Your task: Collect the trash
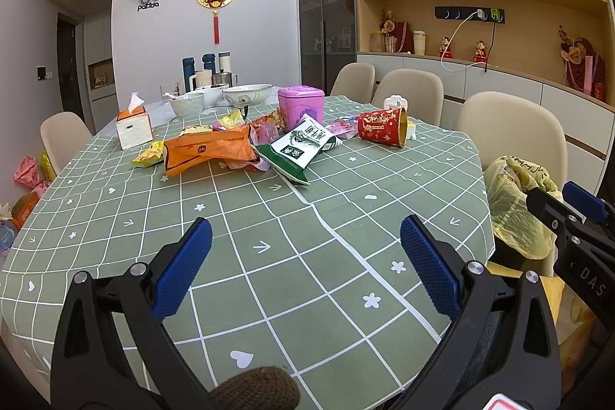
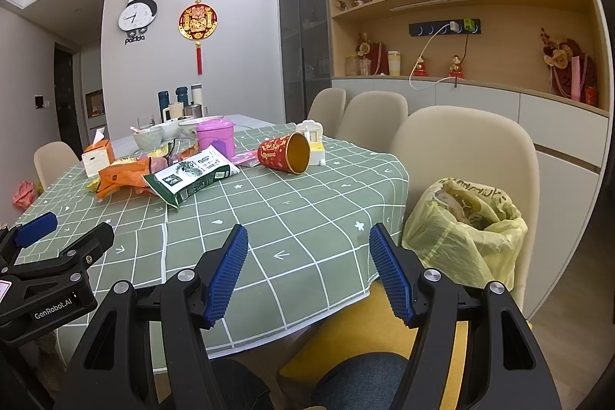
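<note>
My left gripper [image 1: 305, 256] hangs low over the near edge of the surface [image 1: 269, 218], its blue fingers [image 1: 184, 268] spread wide apart with nothing between them; my right gripper [image 2: 307, 268] sits just past the surface's near right corner, its fingers [image 2: 226, 271] likewise apart and empty; each gripper shows at the edge of the other's view, the two side by side and not touching. The green checked cloth beneath my left fingers lies bare out to the middle. To my right, on a beige chair [image 2: 461, 148] just beside the surface's edge, stands a yellow trash bag [image 2: 465, 229], its mouth open and some rubbish already inside. Farther out, near the middle of the surface, the trash lies in a loose heap: a green and white snack bag [image 1: 300, 148] nearest me, flat and overlapping an orange wrapper [image 1: 209, 150] to its left; a small yellow wrapper [image 1: 150, 154] touches the orange one's left end; pink and yellow scraps are tucked behind them. To the right of the heap a red paper cup [image 1: 382, 126] lies on its side, gold mouth turned rightward. Behind the heap stands a pink tin [image 1: 300, 106], upright; to the left a tissue box [image 1: 133, 125]; beyond, bowls [image 1: 246, 95] and flasks [image 1: 203, 68] at the far end.
</note>
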